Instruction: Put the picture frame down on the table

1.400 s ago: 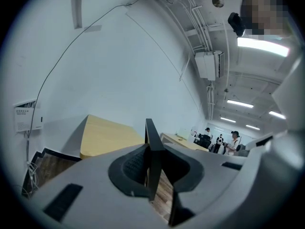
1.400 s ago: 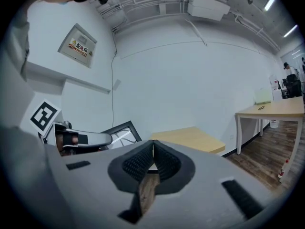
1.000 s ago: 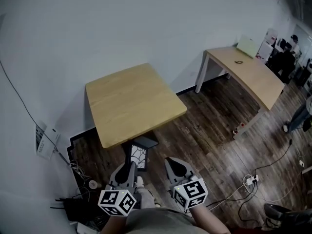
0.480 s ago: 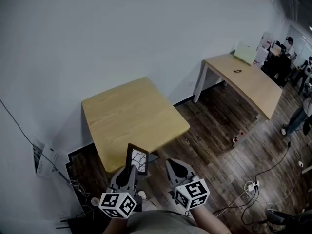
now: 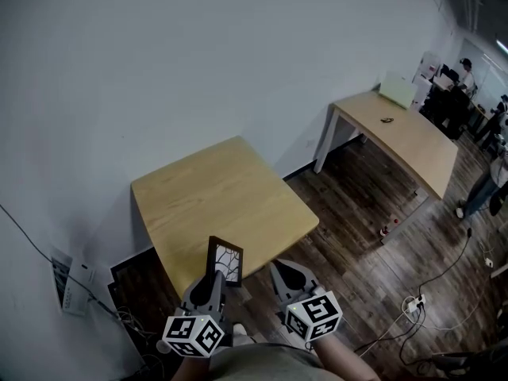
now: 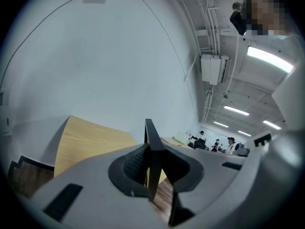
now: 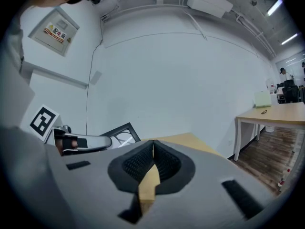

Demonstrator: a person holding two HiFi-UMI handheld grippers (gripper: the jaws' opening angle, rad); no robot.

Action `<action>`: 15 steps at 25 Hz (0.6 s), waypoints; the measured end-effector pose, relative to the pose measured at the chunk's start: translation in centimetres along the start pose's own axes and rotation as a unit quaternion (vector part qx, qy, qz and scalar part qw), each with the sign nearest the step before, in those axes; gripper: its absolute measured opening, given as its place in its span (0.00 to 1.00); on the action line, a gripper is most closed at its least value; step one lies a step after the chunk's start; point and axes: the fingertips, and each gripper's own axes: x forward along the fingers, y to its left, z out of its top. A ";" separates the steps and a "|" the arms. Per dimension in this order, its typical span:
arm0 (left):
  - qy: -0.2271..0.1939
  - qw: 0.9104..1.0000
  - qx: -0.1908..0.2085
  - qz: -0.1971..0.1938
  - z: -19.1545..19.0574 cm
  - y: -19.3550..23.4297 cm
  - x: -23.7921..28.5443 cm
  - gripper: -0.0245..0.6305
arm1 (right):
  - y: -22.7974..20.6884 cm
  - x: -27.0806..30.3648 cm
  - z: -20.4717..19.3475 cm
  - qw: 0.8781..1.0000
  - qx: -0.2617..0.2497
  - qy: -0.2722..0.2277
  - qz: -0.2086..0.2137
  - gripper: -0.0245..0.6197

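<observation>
The left gripper (image 5: 213, 284) is closed narrowly on the lower edge of the picture frame (image 5: 225, 261), which is pinched edge-on between its pads (image 6: 131, 163). The frame is held upright above the jaws, long axis vertical, patterned face turned back towards the person. The right gripper (image 5: 287, 275), just beside, is shut on nothing. Directly ahead, a light wooden table (image 5: 214, 197) is set against a white wall (image 5: 198, 54). Dark plank floor (image 5: 357, 213) and a second table (image 5: 405, 129) lie further right.
</observation>
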 end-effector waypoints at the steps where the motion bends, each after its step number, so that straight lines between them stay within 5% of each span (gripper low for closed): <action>1: 0.001 1.000 -0.001 -0.001 0.2 0.5 0.3 0.12 | 0.1 0.6 0.1 1.000 0.000 0.001 -0.001 0.04; 15: 0.015 1.000 -0.006 -0.001 1.3 5.5 4.0 0.12 | -0.8 6.0 0.6 1.000 -0.010 -0.001 -0.016 0.04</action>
